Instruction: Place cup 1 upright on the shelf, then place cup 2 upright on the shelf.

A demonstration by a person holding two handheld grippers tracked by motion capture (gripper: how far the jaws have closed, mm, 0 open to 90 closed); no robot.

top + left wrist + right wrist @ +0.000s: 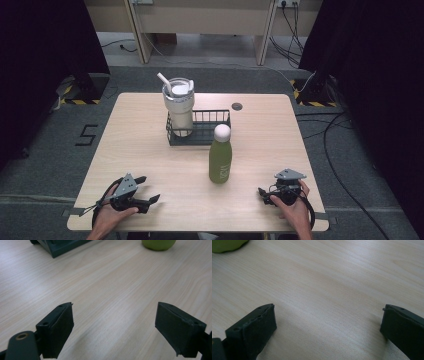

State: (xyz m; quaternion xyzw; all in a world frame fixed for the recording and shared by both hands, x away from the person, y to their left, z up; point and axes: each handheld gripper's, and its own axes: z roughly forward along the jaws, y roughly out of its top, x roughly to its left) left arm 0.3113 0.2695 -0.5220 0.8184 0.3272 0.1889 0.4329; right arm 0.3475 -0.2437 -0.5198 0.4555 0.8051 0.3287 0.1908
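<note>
The left gripper [148,190] rests near the front-left corner of the desk [150,150], fingers [58,327] spread wide with nothing between them. A white tumbler [179,106] stands upright in the left end of a dark wire basket [212,127] near the back edge. A green bottle [220,155] with a white cap stands upright at desk centre, just in front of the basket. The right gripper [265,192] rests near the front-right corner, fingers [254,330] spread wide and empty.
</note>
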